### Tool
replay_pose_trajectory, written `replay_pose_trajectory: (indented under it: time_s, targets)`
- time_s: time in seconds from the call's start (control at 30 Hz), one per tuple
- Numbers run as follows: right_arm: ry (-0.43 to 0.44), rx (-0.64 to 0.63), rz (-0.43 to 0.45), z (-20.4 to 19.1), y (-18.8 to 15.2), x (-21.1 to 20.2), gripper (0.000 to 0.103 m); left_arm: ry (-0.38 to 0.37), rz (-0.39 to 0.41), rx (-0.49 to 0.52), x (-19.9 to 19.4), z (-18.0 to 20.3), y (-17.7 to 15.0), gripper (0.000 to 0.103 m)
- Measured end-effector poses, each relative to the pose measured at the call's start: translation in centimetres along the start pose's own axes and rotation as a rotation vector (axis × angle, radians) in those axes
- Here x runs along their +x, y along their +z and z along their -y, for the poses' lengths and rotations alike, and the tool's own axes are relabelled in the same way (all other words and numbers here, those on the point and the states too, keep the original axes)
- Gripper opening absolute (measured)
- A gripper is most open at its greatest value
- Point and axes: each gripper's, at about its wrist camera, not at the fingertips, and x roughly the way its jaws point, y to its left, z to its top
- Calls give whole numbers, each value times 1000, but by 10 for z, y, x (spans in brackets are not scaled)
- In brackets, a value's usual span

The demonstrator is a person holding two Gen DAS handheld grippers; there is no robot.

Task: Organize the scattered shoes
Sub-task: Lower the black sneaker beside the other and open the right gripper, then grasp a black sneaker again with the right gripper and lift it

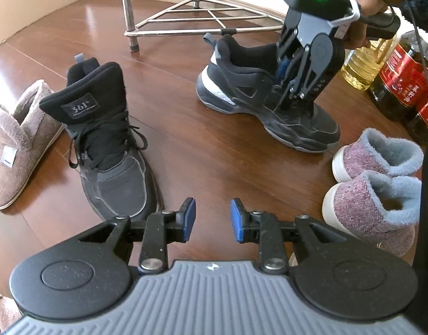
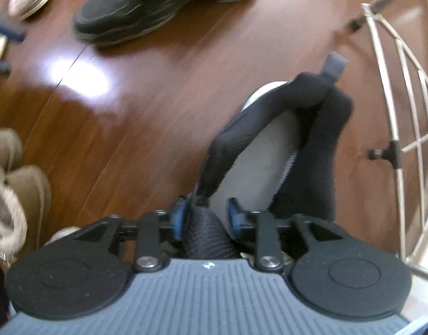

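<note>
Left wrist view: left gripper (image 1: 213, 217) hovers over the wooden floor (image 1: 202, 150), blue pads apart, nothing between them. Just ahead and left of it stands a black high-top sneaker (image 1: 107, 139) with laces, toe toward the camera, upright. Beside it at far left lies a brown plush slipper (image 1: 15, 145), touching or nearly touching the sneaker's side. At right, a pair of purple slippers with grey fleece lining (image 1: 373, 178) sit side by side, touching each other. Farther back, a second black sneaker with white heel (image 1: 242, 89) rests on the floor, toe pointing right. The right gripper (image 1: 286, 83), held by a hand (image 1: 359, 28), points down into that sneaker's tongue area. Behind it a metal rack base (image 1: 197, 16); at right edge, oil bottles (image 1: 392, 69).

Right wrist view, blurred: right gripper (image 2: 205, 217) points straight down at the black sneaker (image 2: 270, 145), insole and collar visible below. The sneaker's tongue sits between the blue pads; left pad touches it, right pad shows a gap, so the grip looks loose, not a firm clamp. The other black sneaker (image 2: 147, 8) lies at top, well apart. Metal rack (image 2: 395, 111) at right, tan slippers (image 2: 15, 184) at left edge.
</note>
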Motion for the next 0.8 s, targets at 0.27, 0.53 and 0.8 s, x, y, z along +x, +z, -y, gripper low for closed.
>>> replay_pose_trajectory:
  time_s: [0.27, 0.53, 0.8]
  targets:
    - [18, -74, 406, -36, 66, -78, 68, 65, 28, -121, -15, -34, -7, 34]
    - [-36, -252, 455, -77, 161, -51, 69, 119, 54, -168, -32, -50, -18, 34]
    - [-8, -308, 427, -76, 160, -23, 13, 183, 62, -215, -49, -67, -34, 36]
